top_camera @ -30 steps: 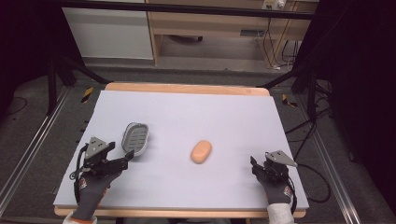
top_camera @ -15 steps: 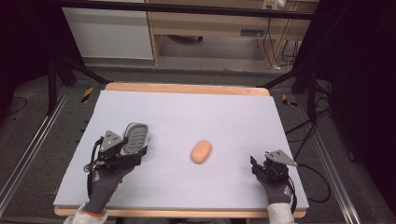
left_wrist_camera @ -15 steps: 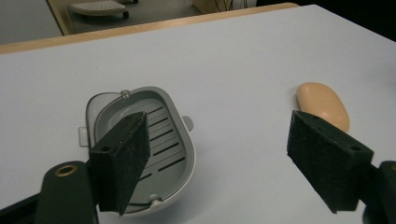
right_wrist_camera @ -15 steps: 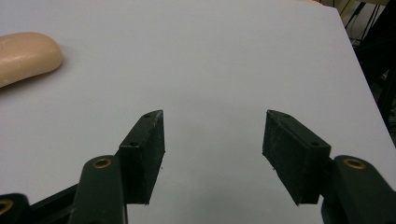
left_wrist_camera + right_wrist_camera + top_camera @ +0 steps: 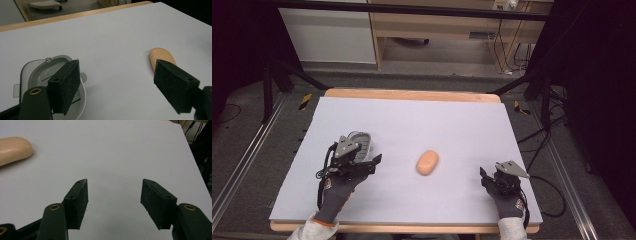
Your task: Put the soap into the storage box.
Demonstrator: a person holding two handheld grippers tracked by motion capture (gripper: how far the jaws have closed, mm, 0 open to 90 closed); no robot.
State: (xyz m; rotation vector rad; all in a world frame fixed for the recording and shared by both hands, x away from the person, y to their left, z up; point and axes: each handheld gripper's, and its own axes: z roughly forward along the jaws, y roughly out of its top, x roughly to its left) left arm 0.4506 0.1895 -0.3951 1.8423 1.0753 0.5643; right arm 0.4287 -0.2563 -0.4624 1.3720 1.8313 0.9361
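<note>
A: Where does the peach-coloured oval bar of soap (image 5: pixel 427 162) lie?

B: Flat on the pale lilac table mat (image 5: pixel 452 125), about midway between the two grippers. I'll place everything else against that bar.

A: And the left gripper (image 5: pixel 371 164)?

B: Held in a gloved hand to the left of the soap, near it but apart. In the left gripper view its two black foam-padded jaws stand wide, with bare mat between them; nothing is pinched. One jaw stands over the grey oval plastic soap dish (image 5: pixel 37 72), the other in front of the near end of the soap (image 5: pixel 160 55).

A: The dish, relative to the soap?

B: Left of it and a little farther from the person, partly covered by the left gripper in the high view.

A: And the right gripper (image 5: pixel 488 181)?

B: Well to the right of the soap and nearer the person's edge. In the right gripper view (image 5: pixel 113 195) its jaws are spread apart over bare mat, holding nothing, and the soap (image 5: pixel 13 148) lies off at the upper left.
</note>
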